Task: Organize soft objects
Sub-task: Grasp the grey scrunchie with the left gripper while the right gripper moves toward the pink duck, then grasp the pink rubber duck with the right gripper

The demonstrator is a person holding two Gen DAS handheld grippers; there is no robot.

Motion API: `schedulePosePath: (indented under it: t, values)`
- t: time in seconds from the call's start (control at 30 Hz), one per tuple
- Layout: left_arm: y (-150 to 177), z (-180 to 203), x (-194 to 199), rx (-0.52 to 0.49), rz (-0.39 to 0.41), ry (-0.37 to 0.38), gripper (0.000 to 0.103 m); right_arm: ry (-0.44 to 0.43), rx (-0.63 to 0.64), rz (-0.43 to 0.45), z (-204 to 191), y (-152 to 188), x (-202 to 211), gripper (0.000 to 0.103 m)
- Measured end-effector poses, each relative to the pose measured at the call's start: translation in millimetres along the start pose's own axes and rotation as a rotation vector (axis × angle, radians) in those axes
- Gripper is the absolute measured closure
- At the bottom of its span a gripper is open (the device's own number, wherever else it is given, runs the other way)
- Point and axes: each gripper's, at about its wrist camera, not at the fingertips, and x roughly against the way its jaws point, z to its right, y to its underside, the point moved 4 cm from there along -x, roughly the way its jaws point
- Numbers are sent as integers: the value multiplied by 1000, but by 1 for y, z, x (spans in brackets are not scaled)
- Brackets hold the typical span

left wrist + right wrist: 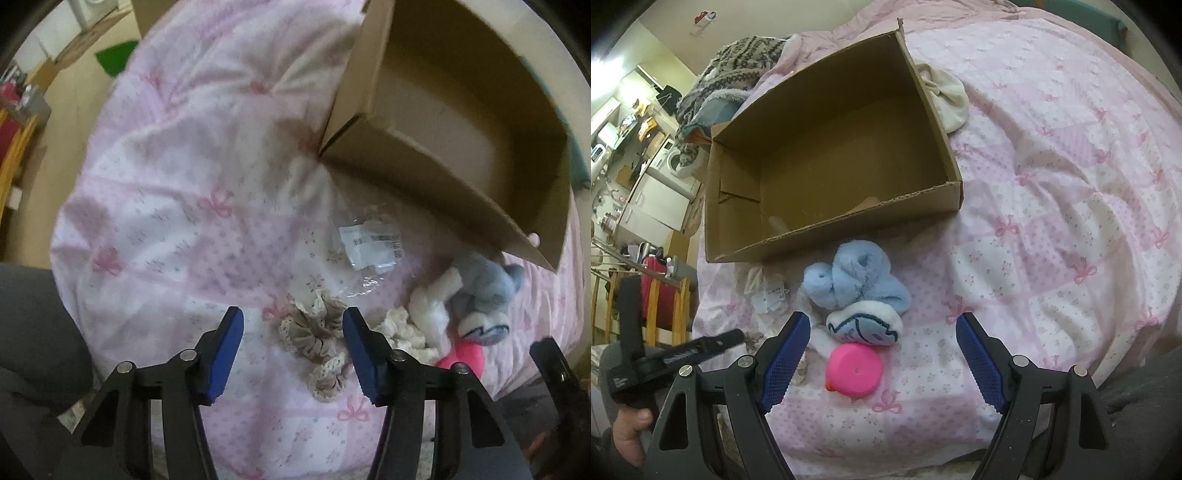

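Both grippers spread wide, holding nothing. Left gripper (pixel 293 349) hangs low centre of its frame over the beige scrunchies (pixel 317 332); jaws straddle them, not touching that I can tell, likely lined up for a pinch.

Right gripper (pixel 882 354) sits bottom centre of its view above the pink disc (pixel 854 373), with the blue plush toy (pixel 855 280) just beyond, touching the disc's far edge.

Cardboard box (pixel 955 184) open, nothing soft in it, centre-left in the right view and upper right in the left view. Near wall is just past the toys, so a short carry, but it needs a lift over the rim.

Clear plastic packet (pixel 371 247) lies between scrunchies and box. Quilt (pixel 1071 184) to frame right is open room. Soft bedding: expect items to sink when pressed.
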Motion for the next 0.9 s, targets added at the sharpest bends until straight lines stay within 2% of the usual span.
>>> schedulePosePath:
  t: [0.1,0.17,0.2,0.3,0.33,0.37,0.5,0.63,0.73,0.9]
  values:
    - [-2,1,-11,45,-30,27,51,7,4,-6,0,0,-3,17]
    - [0,5,-18,33,-55,26,52,12,8,-10,-1,0,-4,17]
    - [3,7,-23,8,-72,1,55,13,9,-10,-1,0,-5,17]
    - [8,10,-29,-56,-78,-71,82,15,9,-10,-1,0,-5,17]
    - [9,10,-28,-69,-81,-68,91,15,8,-12,0,0,-6,17]
    - [9,10,-26,-75,-79,-65,93,10,4,-14,0,1,-6,17]
    - [14,6,-11,-96,-41,-78,94,-49,-23,-76,1,6,-14,17]
    - [15,7,22,-127,74,-96,94,-98,-9,-203,-8,19,-34,17]
    - [16,13,39,-166,145,-115,94,-86,52,-263,-21,29,-48,17]
    - [25,28,41,-207,158,-137,94,-42,138,-313,-39,39,-65,17]
